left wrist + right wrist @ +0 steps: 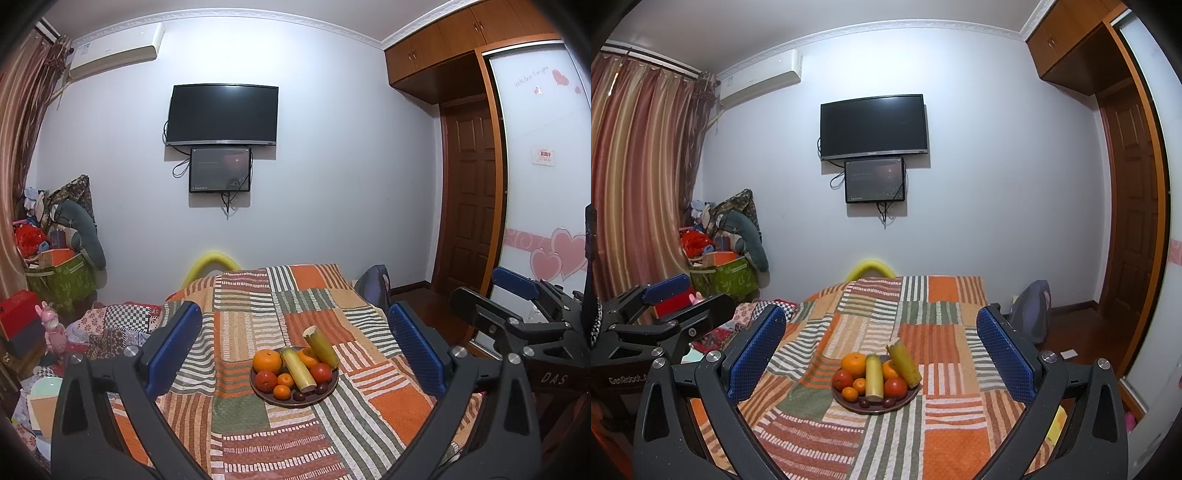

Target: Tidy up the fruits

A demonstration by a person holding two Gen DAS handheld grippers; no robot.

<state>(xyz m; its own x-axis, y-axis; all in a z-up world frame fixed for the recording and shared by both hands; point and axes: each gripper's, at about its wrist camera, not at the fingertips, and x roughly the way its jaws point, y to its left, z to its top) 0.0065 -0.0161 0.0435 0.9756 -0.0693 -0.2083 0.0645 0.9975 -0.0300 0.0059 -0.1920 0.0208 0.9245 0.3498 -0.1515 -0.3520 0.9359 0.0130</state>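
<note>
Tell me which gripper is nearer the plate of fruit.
Too close to call. The plate lies ahead of the left gripper, slightly right of centre; for the right gripper it lies ahead, about centred. Both hover open, short of it, side by side.

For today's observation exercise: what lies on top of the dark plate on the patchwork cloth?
On the plate: a large orange, two yellow-green stalks, red fruits, small tangerines and dark fruits. Anything beneath the pile is hidden.

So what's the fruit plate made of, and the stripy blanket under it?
The plate looks like dark brown glazed ceramic or plastic; its smooth, even rim doesn't settle which. The blanket looks like woven or knitted cloth: matte, patchwork stripes, soft folds at its edges.
</note>
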